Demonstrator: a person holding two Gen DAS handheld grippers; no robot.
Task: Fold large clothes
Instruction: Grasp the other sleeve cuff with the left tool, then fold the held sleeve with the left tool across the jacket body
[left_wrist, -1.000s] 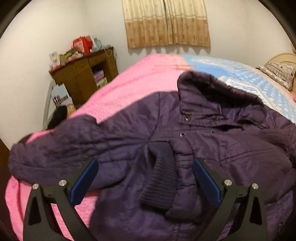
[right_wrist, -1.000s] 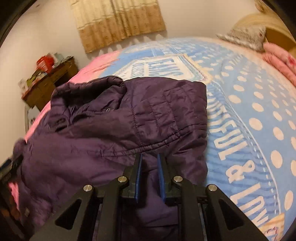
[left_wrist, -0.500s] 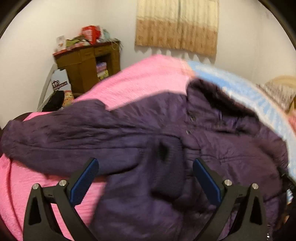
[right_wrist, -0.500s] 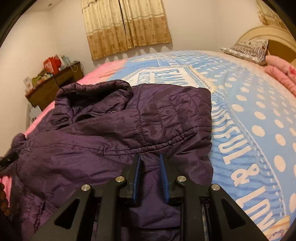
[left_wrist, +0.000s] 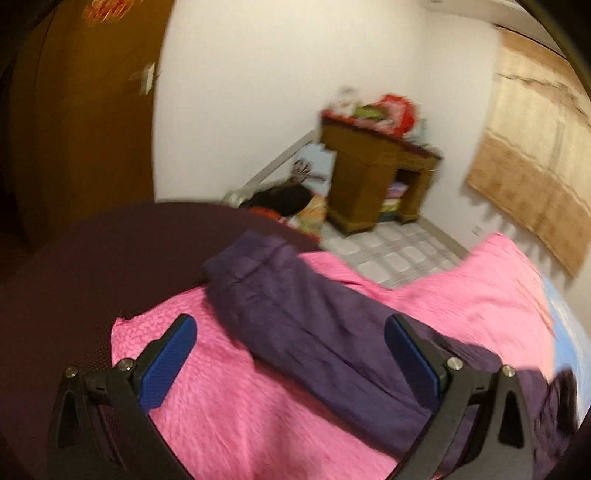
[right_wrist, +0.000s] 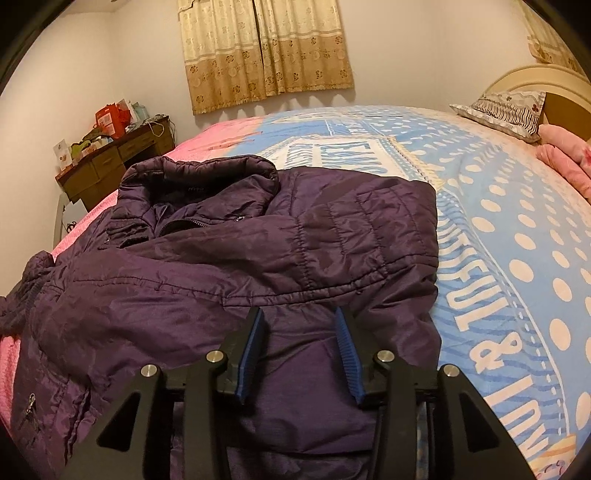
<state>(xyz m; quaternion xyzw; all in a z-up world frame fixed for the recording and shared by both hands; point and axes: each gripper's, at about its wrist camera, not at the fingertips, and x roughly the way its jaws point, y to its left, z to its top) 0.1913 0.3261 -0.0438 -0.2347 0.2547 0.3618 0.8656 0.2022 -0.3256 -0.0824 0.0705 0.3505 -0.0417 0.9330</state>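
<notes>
A large dark purple padded jacket (right_wrist: 221, 277) lies front up on the bed, collar toward the curtain. One sleeve (right_wrist: 369, 229) is folded across its chest. My right gripper (right_wrist: 300, 314) hovers low over the jacket's lower part. Its jaws are opening; fabric lies beneath the gap and the blue pads do not press on it. In the left wrist view the other sleeve (left_wrist: 266, 280) stretches out over the pink blanket (left_wrist: 240, 406) toward the bed's edge. My left gripper (left_wrist: 290, 325) stands wide open above that sleeve, holding nothing.
A blue dotted sheet (right_wrist: 517, 258) covers the bed's right side, with a pillow (right_wrist: 506, 107) at the headboard. A cluttered wooden desk (left_wrist: 373, 173) stands by the wall past a strip of tiled floor (left_wrist: 388, 251). A dark maroon rounded surface (left_wrist: 110, 258) borders the bed.
The left gripper swung left from over the jacket's body to the outstretched sleeve near the bed's edge, rolling as it went. The right gripper's jaws parted and let go of the jacket fabric.
</notes>
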